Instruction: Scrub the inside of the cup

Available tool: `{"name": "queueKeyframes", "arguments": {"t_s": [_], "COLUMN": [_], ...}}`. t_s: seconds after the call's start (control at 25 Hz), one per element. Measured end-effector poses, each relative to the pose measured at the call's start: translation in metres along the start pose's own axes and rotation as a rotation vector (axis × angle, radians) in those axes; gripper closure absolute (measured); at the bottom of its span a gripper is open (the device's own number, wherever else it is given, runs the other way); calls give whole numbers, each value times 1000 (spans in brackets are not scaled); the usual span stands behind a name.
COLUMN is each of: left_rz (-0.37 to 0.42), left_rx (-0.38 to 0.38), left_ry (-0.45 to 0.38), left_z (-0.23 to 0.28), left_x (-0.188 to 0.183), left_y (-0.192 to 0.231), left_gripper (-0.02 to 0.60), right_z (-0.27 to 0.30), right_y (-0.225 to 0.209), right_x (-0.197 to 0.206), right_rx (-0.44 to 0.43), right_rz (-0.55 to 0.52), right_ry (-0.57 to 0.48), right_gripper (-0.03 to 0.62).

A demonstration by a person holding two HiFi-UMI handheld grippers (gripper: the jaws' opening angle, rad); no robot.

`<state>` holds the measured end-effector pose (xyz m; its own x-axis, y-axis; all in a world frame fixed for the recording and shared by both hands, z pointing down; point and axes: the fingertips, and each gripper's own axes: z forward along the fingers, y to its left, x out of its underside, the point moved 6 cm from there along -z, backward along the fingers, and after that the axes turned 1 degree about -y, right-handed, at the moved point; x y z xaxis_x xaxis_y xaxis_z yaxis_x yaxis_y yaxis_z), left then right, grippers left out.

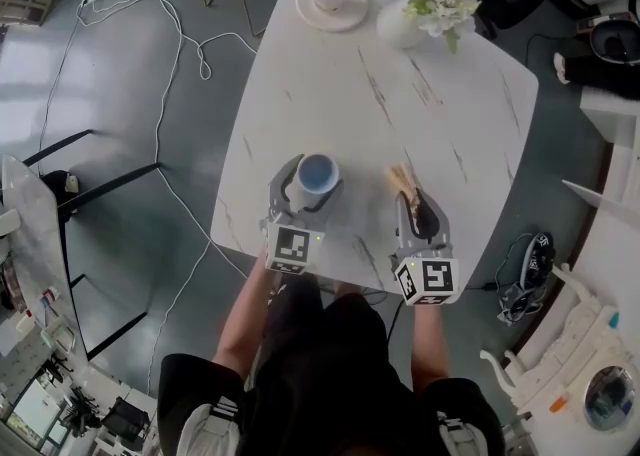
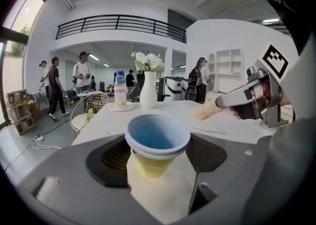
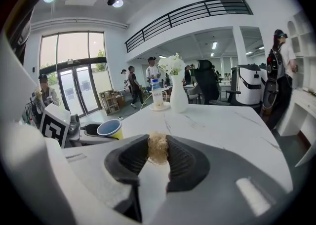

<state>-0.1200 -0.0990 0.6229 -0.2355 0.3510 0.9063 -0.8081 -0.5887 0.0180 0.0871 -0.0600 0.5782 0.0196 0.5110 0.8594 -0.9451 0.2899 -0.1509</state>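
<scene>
Left gripper view: cup (image 2: 157, 140) stands upright on the white marbled tabletop (image 2: 222, 125), right between the jaws. Blue inside, yellow outside, flared rim, body tapering to a narrow foot. Left gripper (image 2: 158, 152) is set wide and closed around it. The ribbed pads (image 2: 114, 159) appear to meet the wall just under the rim on both sides. The taper leaves a gap lower down.

Head view: same picture from above. The cup is near the tabletop's front edge and its mouth is open and unobstructed.

Right gripper view: right gripper (image 3: 158, 152) is clamped on a brush (image 3: 158, 149), with the tan bristle tuft poking out between the pads. The brush tip is beside the cup, apart from it, not yet inside.

Handling, judged:
- The cup looks thin-walled and light, probably paper or soft plastic. It would tip or skate easily under sideways brush pressure.
- The wall likely buckles if squeezed hard. The rim is the stiffest band, so the best hold is just beneath it, with moderate pressure.
- With the taper, the cup can't drop through the jaws but can ride upward. Downward brush strokes are safer than upward drags.
- The smooth surface may be slick.
- The bristles look soft and splayed, so there is little risk to the cup from them.
</scene>
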Motion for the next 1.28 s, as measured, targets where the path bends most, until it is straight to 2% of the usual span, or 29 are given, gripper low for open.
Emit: {"name": "queueKeyframes", "arguments": {"t_s": [0.32, 0.52, 0.72, 1.08, 1.28], "left_rz": [28, 42, 62, 134, 169], "left_rx": [-21, -37, -43, -62, -49], "left_ry": [-45, -70, -52, -73, -68], "left_z": [-22, -43, -69, -105, -123], "left_x": [-26, -44, -56, -80, -83], "left_y": [-8, -19, -34, -48, -69], "left_gripper": [225, 225, 225, 225, 225], "right_z": [-19, -38, -59, -91, -117], "right_y": [8, 24, 40, 76, 97], "right_x": [-23, -40, -59, -89, -94], "right_rx": [-21, -71, -113, -192, -239], "right_rz": [-26, -46, -78, -152, -174], "right_ry": [-56, -97, -136, -228, -230], "right_gripper": [490, 490, 490, 490, 490]}}
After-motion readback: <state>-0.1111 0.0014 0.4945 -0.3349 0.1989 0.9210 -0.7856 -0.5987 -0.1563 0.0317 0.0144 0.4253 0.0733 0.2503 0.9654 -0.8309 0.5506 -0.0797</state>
